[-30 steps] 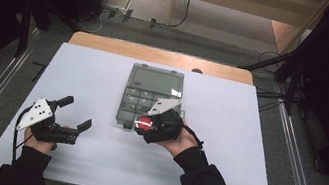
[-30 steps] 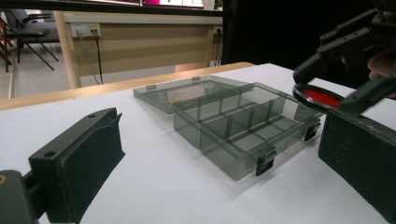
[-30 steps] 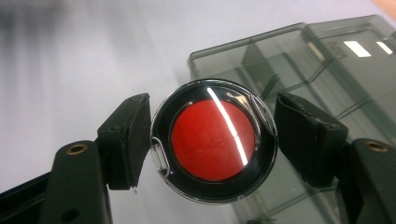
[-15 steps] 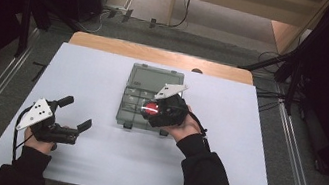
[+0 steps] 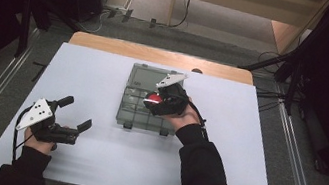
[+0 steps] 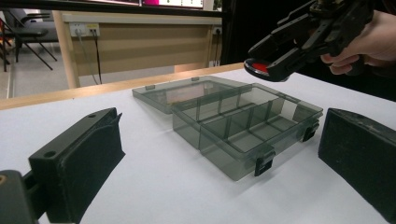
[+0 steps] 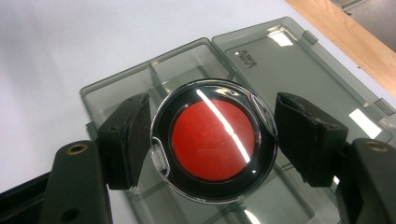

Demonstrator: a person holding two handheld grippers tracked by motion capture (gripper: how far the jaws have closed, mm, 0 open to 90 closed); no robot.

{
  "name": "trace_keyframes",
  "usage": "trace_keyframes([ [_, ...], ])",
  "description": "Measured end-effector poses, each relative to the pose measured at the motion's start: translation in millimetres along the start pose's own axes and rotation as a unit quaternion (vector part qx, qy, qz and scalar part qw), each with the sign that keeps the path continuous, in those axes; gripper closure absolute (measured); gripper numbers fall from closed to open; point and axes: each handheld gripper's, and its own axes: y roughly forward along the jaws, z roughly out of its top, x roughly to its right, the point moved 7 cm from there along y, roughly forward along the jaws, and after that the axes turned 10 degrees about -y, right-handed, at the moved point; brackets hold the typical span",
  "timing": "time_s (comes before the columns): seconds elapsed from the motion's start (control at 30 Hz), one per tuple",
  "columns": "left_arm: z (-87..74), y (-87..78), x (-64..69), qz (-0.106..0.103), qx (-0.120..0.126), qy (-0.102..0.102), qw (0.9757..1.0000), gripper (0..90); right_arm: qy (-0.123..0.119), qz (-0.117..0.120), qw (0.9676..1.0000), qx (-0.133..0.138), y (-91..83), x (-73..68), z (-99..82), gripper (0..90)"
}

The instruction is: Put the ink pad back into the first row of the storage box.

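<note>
Right tool (image 5: 154,102) clamps a round disc (image 7: 214,140), red centre, black ring, clear rim, jaws pressing its two opposite edges. Disc hangs above the open box (image 5: 148,101), not touching it; exact compartment below cannot be told. Box is smoky clear plastic with dividers, lid (image 6: 180,92) folded flat on the far side, two latches on the near edge, compartments look empty. Box sits mid-counter (image 5: 104,77) on the white sheet. Left tool (image 5: 78,114) rests low on the counter well left of the box, jaws spread wide, nothing between them. Left gripper view shows the right tool (image 6: 275,63) and disc (image 6: 259,67) over the box's far right part
</note>
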Motion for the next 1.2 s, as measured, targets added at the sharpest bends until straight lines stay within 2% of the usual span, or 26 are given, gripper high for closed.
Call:
trace_keyframes([
  [0.27,-0.3,0.3,0.5,-0.002,-0.001,0.001,1.0,0.0,0.011,-0.012,0.9998,-0.014,11.8,11.3,-0.1,31.4],
  [0.4,-1.0,0.9,0.1,-0.002,-0.004,-0.001,1.0,0.0,0.034,-0.016,0.9992,-0.016,19.1,20.0,-3.6,31.3],
  [0.63,-0.7,0.8,0.1,-0.002,-0.002,-0.001,1.0,0.0,0.081,-0.025,0.9964,-0.009,29.5,34.2,-12.3,31.4],
  [0.83,-0.3,1.1,-0.6,-0.001,-0.001,-0.002,1.0,0.0,0.088,-0.029,0.9954,-0.026,35.4,33.3,-17.2,31.2],
  [0.87,-0.3,1.1,-0.4,-0.001,-0.001,-0.001,1.0,0.0,0.086,-0.038,0.9951,-0.031,36.2,33.7,-17.6,31.0],
  [0.9,-0.4,1.1,-0.2,-0.002,-0.001,0.0,1.0,0.0,0.086,-0.042,0.9948,-0.034,37.0,33.3,-18.0,29.6],
  [0.97,-0.6,1.1,-0.3,-0.002,-0.003,0.0,1.0,0.0,0.087,-0.037,0.9948,-0.037,37.4,30.5,-17.8,16.2],
  [1.03,-0.7,1.5,-1.0,-0.001,-0.003,0.0,1.0,0.0,0.083,-0.046,0.9947,-0.039,33.8,29.4,-17.1,10.2],
  [1.1,-0.6,1.5,-1.1,-0.001,-0.002,0.0,1.0,0.0,0.084,-0.057,0.9942,-0.036,28.4,30.0,-16.0,0.0],
  [1.2,-0.8,1.4,-0.5,-0.001,-0.003,0.0,1.0,0.0,0.091,-0.067,0.9934,-0.024,18.2,31.5,-15.2,0.0],
])
